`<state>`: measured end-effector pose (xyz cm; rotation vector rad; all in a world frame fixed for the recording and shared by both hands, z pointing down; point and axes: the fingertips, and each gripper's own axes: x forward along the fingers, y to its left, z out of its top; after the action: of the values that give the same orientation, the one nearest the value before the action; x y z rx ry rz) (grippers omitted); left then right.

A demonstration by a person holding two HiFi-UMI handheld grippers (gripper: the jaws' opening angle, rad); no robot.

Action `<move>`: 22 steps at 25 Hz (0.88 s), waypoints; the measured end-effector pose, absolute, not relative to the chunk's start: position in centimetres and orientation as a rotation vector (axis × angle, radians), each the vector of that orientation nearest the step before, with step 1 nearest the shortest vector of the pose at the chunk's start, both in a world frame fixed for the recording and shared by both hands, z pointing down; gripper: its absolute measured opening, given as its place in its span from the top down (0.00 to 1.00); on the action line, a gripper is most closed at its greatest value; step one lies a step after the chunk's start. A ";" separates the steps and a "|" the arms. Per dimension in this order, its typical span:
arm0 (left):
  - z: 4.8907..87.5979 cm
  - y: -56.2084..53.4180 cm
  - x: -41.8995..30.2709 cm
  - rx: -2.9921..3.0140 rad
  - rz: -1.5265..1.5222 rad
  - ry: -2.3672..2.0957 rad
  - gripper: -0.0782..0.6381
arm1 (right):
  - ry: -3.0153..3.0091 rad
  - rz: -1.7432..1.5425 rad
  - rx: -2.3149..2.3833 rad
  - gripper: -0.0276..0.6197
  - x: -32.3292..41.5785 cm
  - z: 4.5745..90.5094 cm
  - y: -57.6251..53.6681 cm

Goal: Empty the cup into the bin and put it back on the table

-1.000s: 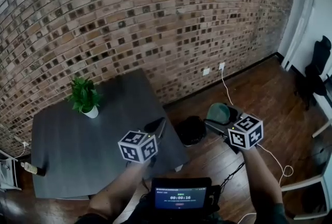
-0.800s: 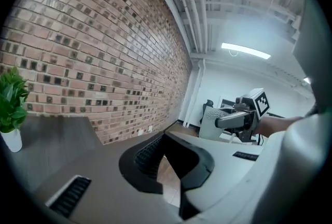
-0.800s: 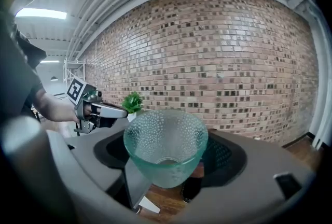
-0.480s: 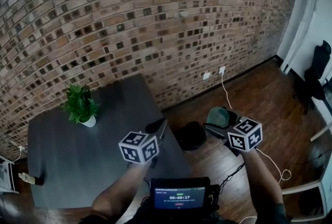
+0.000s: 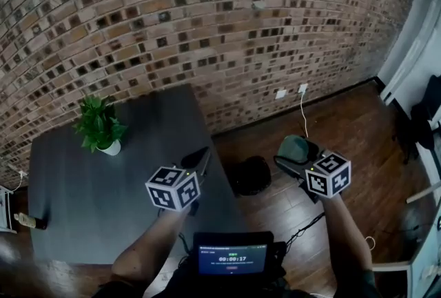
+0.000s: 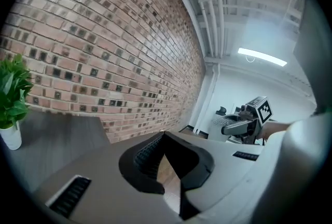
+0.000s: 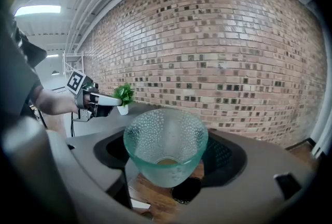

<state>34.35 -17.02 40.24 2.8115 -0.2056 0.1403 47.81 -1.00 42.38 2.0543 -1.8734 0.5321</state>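
1. Little has changed in the last second: the left gripper point(image 5: 200, 155) has drifted a touch toward the left of the head view, while the right gripper point(image 5: 300, 156) and its cup point(image 5: 291, 145) sit at almost the same spot, right of centre.
2. Left gripper: its jaws meet at the tips with nothing between them. It hangs over the near right corner of the dark grey table point(image 5: 96, 203), just left of centre in the head view.
3. Right gripper: its jaws are clamped on the cup, one on each side of the lower wall.
4. The cup is pale green, dimpled glass. In the right gripper view its open mouth faces the camera. A brownish patch shows at its bottom, and I cannot tell whether that is contents or floor seen through the glass.
5. In the head view the cup is held above the wooden floor point(image 5: 344, 117), right of the black bin point(image 5: 249, 174) and apart from it, well clear of the table.
6. The bin stands on the floor just beside the table's right edge, between the two grippers.
7. A small potted plant point(image 5: 98, 125) stands at the table's far left, near the brick wall point(image 5: 207, 14).
8. A lit screen point(image 5: 232, 259) sits at the bottom centre of the head view.
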 end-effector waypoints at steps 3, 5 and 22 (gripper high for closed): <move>40.1 -16.8 34.7 2.810 0.157 -0.255 0.91 | -1.905 0.536 2.028 0.34 49.7 42.6 -1.3; 40.2 -16.8 34.8 2.818 0.177 -0.294 0.91 | -1.921 0.522 1.999 0.34 51.0 42.6 -1.5; 40.4 -20.4 33.8 2.866 0.218 -0.552 0.90 | -1.742 0.445 1.939 0.35 60.8 43.4 -3.1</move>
<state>33.77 -20.39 40.41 2.8659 -0.5524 0.2176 60.78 -3.15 43.39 1.9390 -1.7420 0.4446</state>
